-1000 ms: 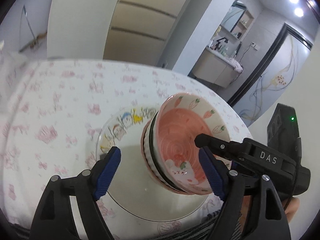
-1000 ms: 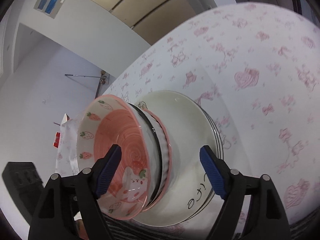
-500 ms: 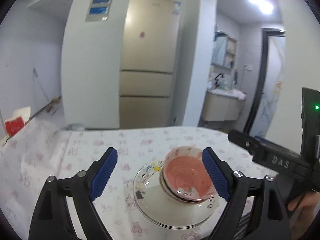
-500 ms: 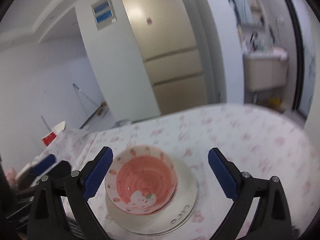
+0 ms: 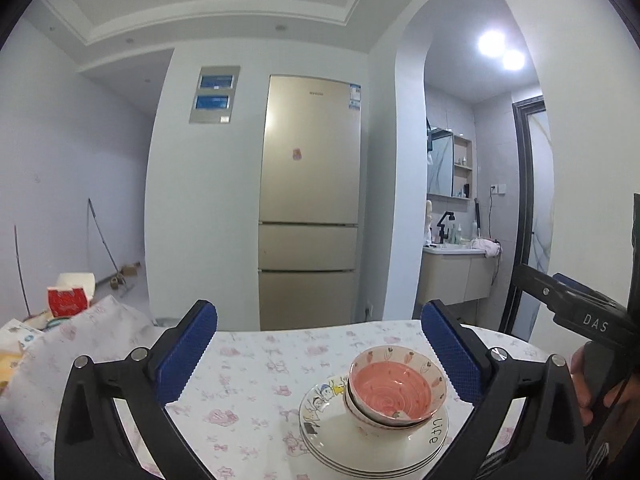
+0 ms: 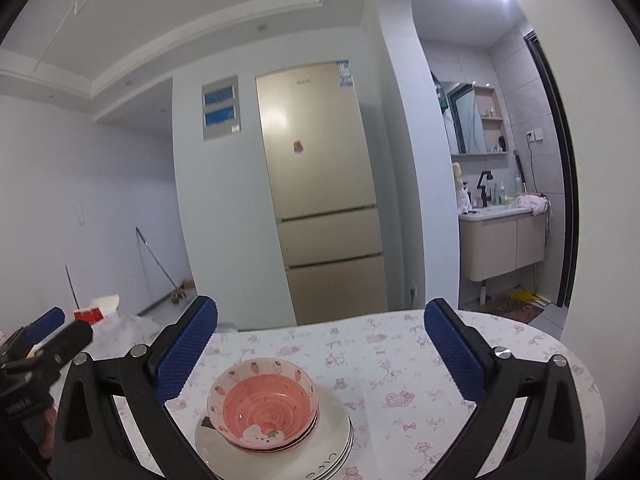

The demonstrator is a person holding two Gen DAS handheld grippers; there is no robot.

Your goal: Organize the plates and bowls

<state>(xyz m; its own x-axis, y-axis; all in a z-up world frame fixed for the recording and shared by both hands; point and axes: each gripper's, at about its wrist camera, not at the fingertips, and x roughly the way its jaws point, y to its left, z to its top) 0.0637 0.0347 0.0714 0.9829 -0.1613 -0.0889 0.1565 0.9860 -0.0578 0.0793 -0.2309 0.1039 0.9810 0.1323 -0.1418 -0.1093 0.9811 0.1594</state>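
My left fingers (image 5: 318, 356) stand wide apart with nothing between the blue pads, having just been opening; my right fingers (image 6: 320, 354) are spread the same way, also just opened, gripping nothing; both point roughly level across the bench (image 5: 248, 380), which wears a white cloth printed with small pink figures. On it, near the front, sits a stack of white plates (image 5: 332, 432) with nested bowls (image 6: 264, 404) on top, the uppermost pink inside with strawberries round its rim; the stack rests free of either set of fingers. Beyond the bench stands a tall gold fridge (image 5: 310, 200) against a white wall; to its right an arched opening shows a washroom with a basin cabinet (image 6: 504, 240) and mirror; two ceiling lights glare above it. At the left edge lies a red and white box (image 5: 70, 296).
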